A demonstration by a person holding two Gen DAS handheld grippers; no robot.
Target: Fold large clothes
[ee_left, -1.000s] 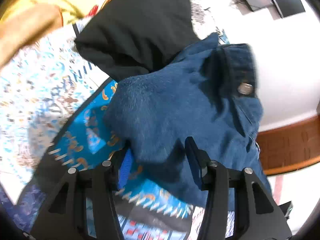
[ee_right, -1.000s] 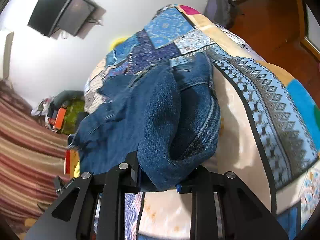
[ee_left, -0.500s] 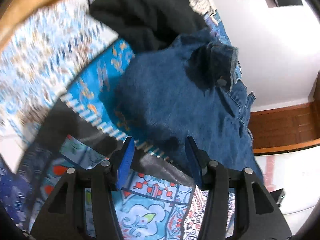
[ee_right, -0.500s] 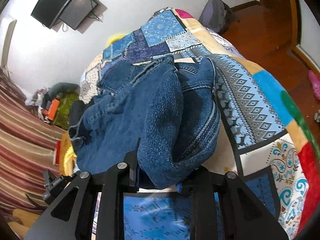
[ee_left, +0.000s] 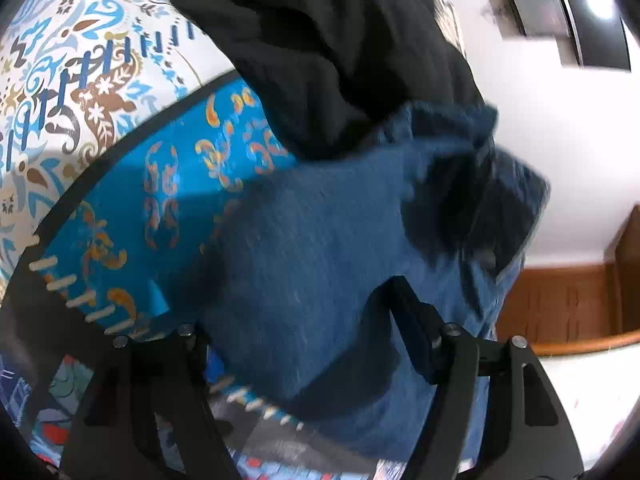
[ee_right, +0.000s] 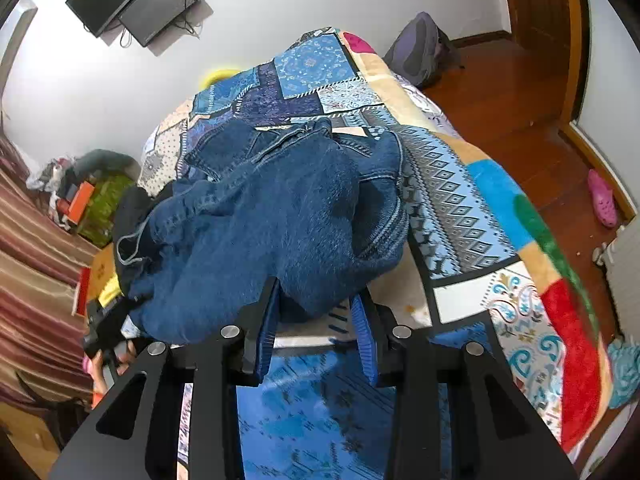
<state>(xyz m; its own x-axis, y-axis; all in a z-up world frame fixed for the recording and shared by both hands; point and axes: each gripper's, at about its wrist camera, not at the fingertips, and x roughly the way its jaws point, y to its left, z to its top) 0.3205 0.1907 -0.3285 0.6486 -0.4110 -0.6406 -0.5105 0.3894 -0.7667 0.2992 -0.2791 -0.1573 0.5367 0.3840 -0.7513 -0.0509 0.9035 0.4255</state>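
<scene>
A crumpled blue denim garment [ee_right: 280, 208] lies in a heap on the patchwork quilt [ee_right: 460, 200] of a bed. My right gripper [ee_right: 314, 296] hovers at its near edge. Its jaws are opening, and a thick denim fold hangs between the blue pads [ee_right: 266, 320] with a gap on the right side. In the left wrist view the same denim [ee_left: 340, 240] fills the middle. My left gripper [ee_left: 280, 292] straddles it from above with its jaws opening wide, and the pads do not press on the cloth. A black garment [ee_left: 320, 40] lies against the denim's far side.
The quilt's bright blue panel [ee_left: 140, 200] lies bare to the left of the denim. A dark screen [ee_right: 136, 8] hangs on the white wall. A backpack [ee_right: 420, 52] and a pink slipper [ee_right: 602, 200] sit on the wooden floor. Clutter [ee_right: 92, 200] is piled left of the bed.
The left gripper sank onto the denim and its jaws spread wider. The right gripper's jaws parted from the denim fold that they pinched, and the heap settled on the quilt.
</scene>
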